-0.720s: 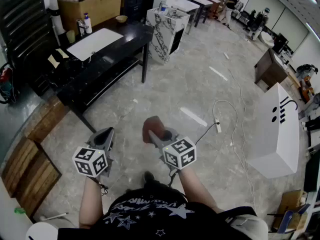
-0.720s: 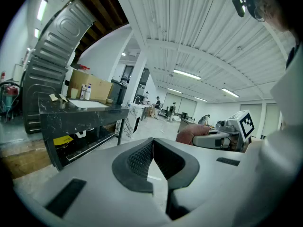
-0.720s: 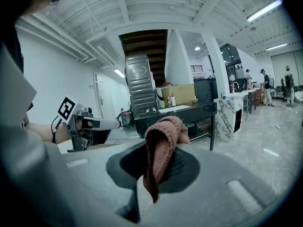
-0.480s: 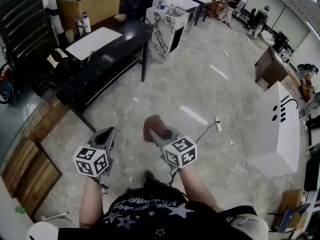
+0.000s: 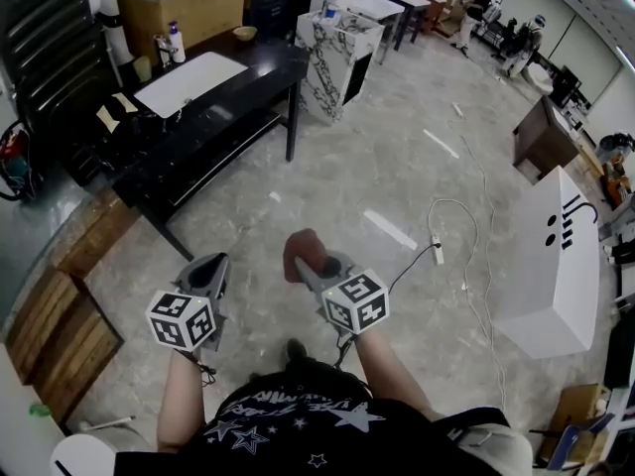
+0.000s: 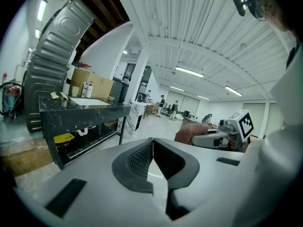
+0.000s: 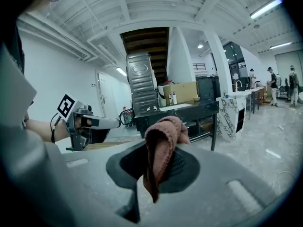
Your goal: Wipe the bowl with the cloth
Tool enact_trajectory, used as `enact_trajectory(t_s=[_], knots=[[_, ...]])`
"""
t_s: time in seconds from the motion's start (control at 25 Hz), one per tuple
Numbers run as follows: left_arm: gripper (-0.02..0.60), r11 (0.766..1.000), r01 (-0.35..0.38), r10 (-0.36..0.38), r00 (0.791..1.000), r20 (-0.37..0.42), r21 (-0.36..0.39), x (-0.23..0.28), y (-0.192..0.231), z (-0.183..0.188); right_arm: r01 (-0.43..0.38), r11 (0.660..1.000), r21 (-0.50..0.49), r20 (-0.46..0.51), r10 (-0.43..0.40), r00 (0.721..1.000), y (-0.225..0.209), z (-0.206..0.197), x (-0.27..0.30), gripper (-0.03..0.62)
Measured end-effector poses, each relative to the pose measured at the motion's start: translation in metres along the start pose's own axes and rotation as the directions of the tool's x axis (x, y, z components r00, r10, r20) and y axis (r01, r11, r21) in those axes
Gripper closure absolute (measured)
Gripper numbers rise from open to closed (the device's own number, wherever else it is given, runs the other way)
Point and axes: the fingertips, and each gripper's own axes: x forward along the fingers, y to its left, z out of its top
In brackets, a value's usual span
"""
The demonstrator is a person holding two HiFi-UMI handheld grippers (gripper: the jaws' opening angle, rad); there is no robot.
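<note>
Only square-marker cubes [image 5: 182, 320]; cloth [image 7: 163, 134] in right tongs [image 7: 157, 163].

The cloth [image 7: 162, 141], a rust-brown terry rag, hung bunched and folded between the jaws of the right gripper [image 7: 158, 168], which were pressed on it. One lobe poked up and a tail drooped below. The bowl [image 5: 244, 34], small and tan, sat upright on the black table [image 5: 260, 67], well off at eleven o'clock from the cloth.
</note>
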Motion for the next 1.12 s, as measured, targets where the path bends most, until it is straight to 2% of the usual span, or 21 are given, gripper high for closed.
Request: enact_trajectory(t_s=[0.32, 0.72, 1.12], knots=[[0.572, 1.000, -0.027, 0.027, 0.999, -0.031, 0.009, 0.025, -0.010, -0.006, -0.017, 1.000, -0.006, 0.008, 0.017, 1.000, -0.028, -0.003, 0.000, 0.546], [0.572, 0.996, -0.090, 0.090, 0.996, -0.001, 0.003, 0.063, -0.020, 0.003, -0.045, 0.999, -0.005, 0.018, 0.045, 0.999, -0.086, -0.001, -0.008, 0.546], [0.572, 0.996, -0.088, 0.088, 0.996, 0.025, 0.011, 0.092, -0.012, 0.013, -0.049, 0.998, 0.031, 0.001, 0.049, 0.999, -0.110, -0.007, 0.009, 0.546]])
